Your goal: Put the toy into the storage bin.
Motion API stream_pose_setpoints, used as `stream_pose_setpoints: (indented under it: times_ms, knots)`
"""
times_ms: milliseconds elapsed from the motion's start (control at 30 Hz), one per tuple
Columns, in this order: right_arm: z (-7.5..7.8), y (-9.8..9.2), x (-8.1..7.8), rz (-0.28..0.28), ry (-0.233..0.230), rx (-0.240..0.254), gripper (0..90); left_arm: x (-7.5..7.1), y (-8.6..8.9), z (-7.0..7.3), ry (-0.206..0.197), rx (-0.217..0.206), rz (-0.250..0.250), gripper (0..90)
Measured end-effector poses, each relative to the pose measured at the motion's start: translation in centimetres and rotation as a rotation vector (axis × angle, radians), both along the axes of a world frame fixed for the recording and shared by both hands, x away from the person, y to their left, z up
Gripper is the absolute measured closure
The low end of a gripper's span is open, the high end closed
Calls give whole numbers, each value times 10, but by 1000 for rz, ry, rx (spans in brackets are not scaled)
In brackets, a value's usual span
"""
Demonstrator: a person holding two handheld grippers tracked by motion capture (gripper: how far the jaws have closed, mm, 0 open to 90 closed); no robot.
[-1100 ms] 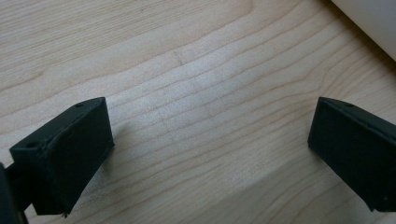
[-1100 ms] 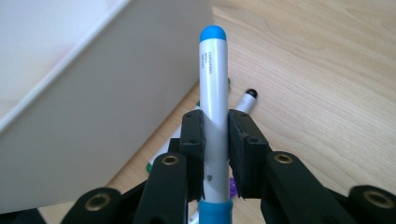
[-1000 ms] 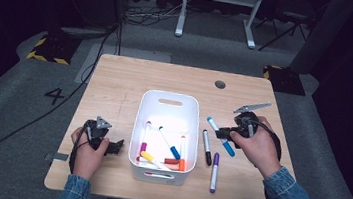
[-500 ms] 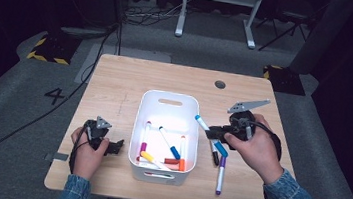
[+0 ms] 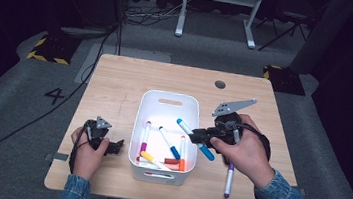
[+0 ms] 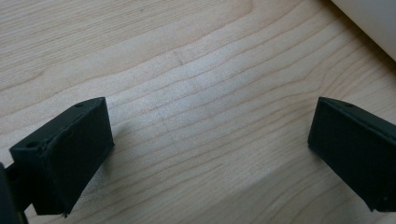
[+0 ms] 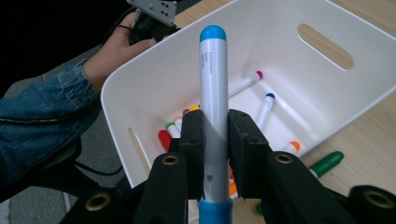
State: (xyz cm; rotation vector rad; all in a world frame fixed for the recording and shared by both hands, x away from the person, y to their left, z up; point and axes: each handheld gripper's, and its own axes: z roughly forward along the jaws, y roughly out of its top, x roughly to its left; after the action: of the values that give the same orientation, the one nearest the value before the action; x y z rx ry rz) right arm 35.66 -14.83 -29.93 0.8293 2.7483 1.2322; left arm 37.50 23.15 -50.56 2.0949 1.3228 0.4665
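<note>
Holding a blue-capped marker (image 7: 213, 93) clamped in the right gripper (image 5: 199, 136), over the white bin's (image 5: 195, 106) right rim. Purple marker (image 5: 229, 178) lies just right of the bin. Left gripper (image 6: 210, 149) spread wide, resting on bare table (image 5: 116, 80) left of the bin.

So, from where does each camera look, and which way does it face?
High view: above the person's side, looking forward and down at the wooden table; both forearms show.
Left gripper view: on the left claw, facing bare wood; two black jaws wide apart.
Right gripper view: on the right claw, facing the white bin; jaws clamp a blue-capped marker.
Shared: high and right gripper views both show this marker and bin.
</note>
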Motion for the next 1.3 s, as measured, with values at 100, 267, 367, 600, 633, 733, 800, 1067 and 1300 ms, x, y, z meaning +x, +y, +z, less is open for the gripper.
stream_pose_setpoints:
  times_ms: [100, 267, 367, 600, 633, 733, 800, 1067, 1300]
  knots:
    - [2, 10, -4, 21, 2, 6, 771, 0, 0, 0, 0, -1, 1, 1]
    - [1, 23, -6, 63, 0, 16, 771, 0, 0, 0, 0, -1, 1, 1]
    - [-4, 32, -7, 80, 9, 18, 771, 0, 0, 0, 0, 0, 0, 1]
    - [-24, 41, -3, 107, 31, -29, 771, 0, 0, 0, 0, -2, 1, 1]
    - [-27, 41, -4, 96, 46, -40, 771, 0, 0, 0, 1, -2, 0, 1]
    - [-33, 42, -4, 101, 61, -53, 771, 0, 0, 0, 1, -2, 0, 1]
    - [-37, 43, -4, 109, 63, -65, 770, 0, 0, 0, 0, -1, -1, 1]
    - [-35, 30, -3, 84, 6, 39, 480, 0, 0, 0, 0, -1, -1, 1]
    - [-18, -8, -2, 9, -51, 80, 477, 0, 0, 0, 0, -1, 0, 1]
